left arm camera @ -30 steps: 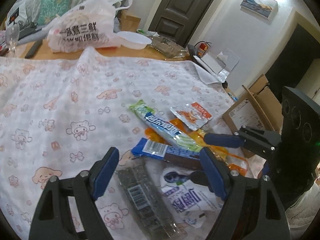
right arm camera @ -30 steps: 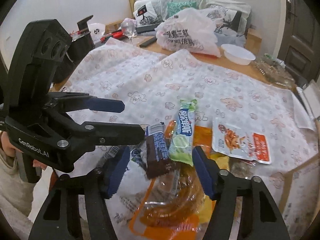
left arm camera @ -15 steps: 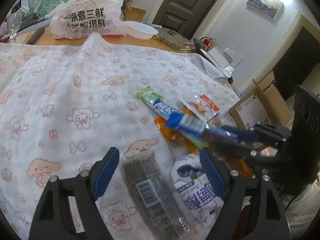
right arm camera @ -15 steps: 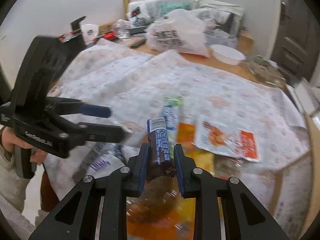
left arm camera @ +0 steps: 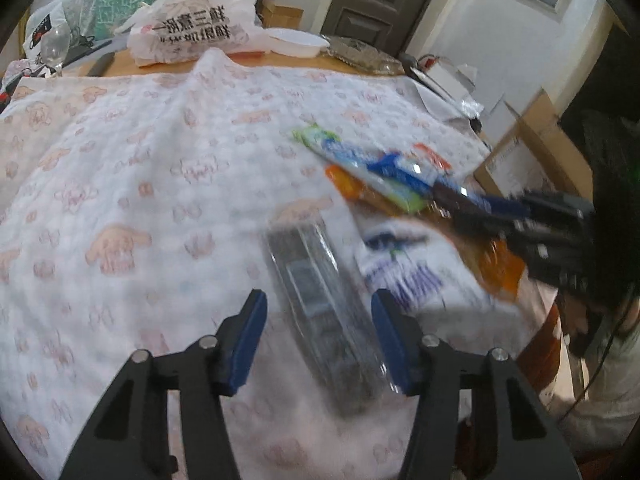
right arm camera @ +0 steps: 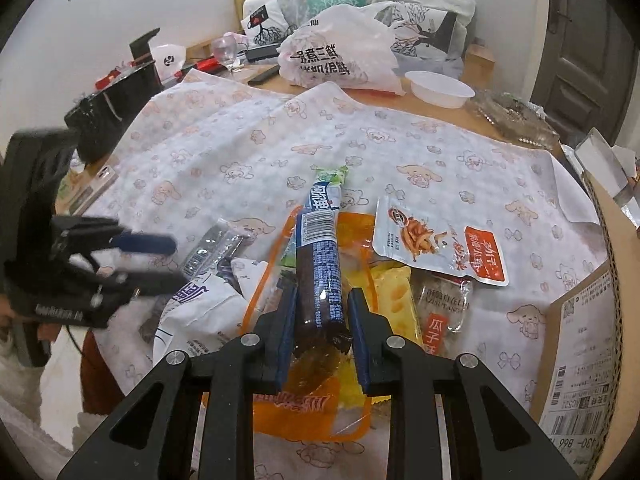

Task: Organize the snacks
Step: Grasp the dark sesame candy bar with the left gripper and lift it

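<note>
My right gripper (right arm camera: 320, 300) is shut on a dark brown and blue snack bar (right arm camera: 320, 264) and holds it above the snack pile. In the left wrist view the right gripper (left arm camera: 520, 216) and the bar (left arm camera: 416, 176) show at the right. My left gripper (left arm camera: 318, 320) is open over a clear pack of dark seed bars (left arm camera: 320, 300), which lies between its fingers. In the right wrist view the left gripper (right arm camera: 160, 256) is at the left. A green and blue pack (right arm camera: 326, 196), an orange bag (right arm camera: 312, 404), a white and blue bag (right arm camera: 196, 308) and a red and white pouch (right arm camera: 440, 240) lie on the cloth.
A printed white cloth (right arm camera: 280, 140) covers the table. At the back stand a white plastic bag (right arm camera: 340, 60), a white bowl (right arm camera: 438, 88) and a wine glass (right arm camera: 226, 50). A cardboard box (right arm camera: 580, 340) stands at the table's right edge.
My right gripper shut on the brown and blue bar and lifted it off the pile. My left gripper moved forward over the dark seed bar pack.
</note>
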